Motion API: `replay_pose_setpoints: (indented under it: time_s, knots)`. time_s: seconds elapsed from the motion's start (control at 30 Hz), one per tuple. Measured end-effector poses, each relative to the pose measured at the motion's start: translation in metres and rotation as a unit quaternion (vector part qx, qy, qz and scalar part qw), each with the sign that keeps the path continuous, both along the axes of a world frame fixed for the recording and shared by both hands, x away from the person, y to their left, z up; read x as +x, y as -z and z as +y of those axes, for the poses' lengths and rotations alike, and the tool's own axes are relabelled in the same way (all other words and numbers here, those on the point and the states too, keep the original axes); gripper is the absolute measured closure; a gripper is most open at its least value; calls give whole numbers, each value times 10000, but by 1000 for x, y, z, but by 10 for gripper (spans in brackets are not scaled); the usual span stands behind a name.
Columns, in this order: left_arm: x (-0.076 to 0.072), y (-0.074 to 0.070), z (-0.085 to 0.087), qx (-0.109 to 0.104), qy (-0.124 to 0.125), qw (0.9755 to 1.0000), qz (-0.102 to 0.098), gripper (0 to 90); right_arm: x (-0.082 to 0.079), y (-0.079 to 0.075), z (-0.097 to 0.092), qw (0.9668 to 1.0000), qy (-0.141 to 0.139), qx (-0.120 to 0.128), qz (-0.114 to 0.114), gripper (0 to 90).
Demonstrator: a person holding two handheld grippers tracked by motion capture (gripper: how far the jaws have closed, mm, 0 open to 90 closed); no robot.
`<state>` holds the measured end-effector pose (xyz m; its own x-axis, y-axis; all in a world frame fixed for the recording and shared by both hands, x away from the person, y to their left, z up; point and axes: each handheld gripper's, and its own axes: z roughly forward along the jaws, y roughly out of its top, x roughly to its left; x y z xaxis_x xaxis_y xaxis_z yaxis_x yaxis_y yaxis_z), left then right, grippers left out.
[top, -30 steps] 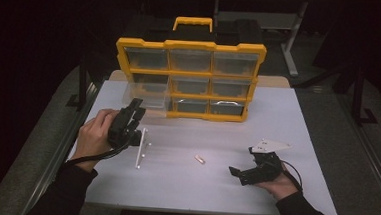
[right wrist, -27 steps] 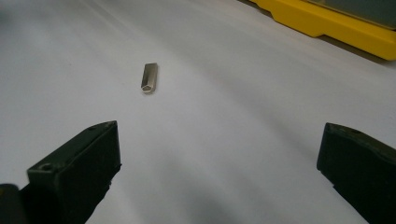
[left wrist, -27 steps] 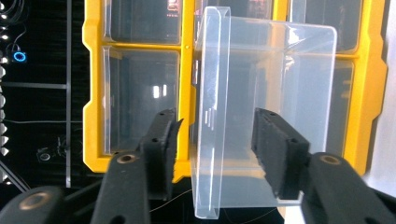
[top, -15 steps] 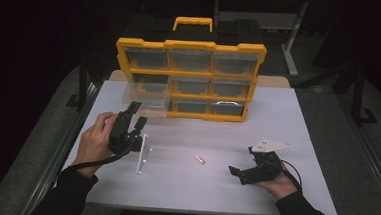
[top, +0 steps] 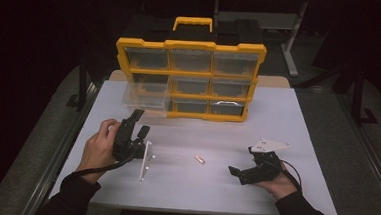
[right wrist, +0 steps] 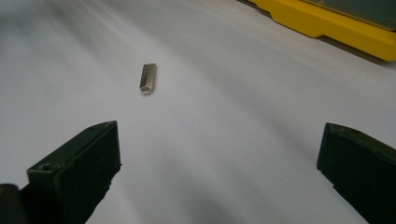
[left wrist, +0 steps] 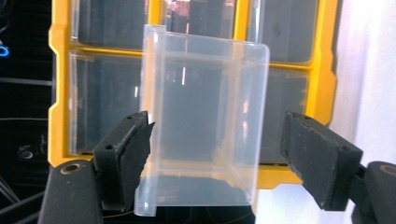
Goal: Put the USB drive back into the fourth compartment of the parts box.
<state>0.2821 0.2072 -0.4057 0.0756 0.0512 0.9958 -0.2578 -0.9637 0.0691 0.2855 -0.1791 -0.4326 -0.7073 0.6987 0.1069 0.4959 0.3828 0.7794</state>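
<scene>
The clear plastic drawer (left wrist: 201, 126) sits right between the left gripper (left wrist: 217, 154) jaws, pulled out of the yellow organizer (top: 189, 77) behind it. The jaws have just been opening: the left pad looks close against the wall, the right one is well clear, so nothing's clamped. The right gripper (right wrist: 219, 172) is wide open and empty, with the little metal standoff (right wrist: 148, 78) on the bench (top: 287, 123) ahead and left of its jaws, long axis pointing away.

Yellow organizer (top: 191, 45) stands upright at the far side of my white table (top: 287, 128), its yellow carry handle (top: 192, 22) on top. Three rows of clear-fronted compartments face me. Behind it, in the dark, a pale table leg (top: 293, 48). Grey floor (top: 355, 162) runs along both sides of the table.
</scene>
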Motion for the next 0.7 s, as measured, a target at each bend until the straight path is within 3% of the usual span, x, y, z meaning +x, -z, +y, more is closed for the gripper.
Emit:
replay_pose_setpoints:
  time_s: [0.7]
  knots:
    - [-10,25,-3,-89,-39,9998,148,138,0,0,1,10000,4,-37,4,0]
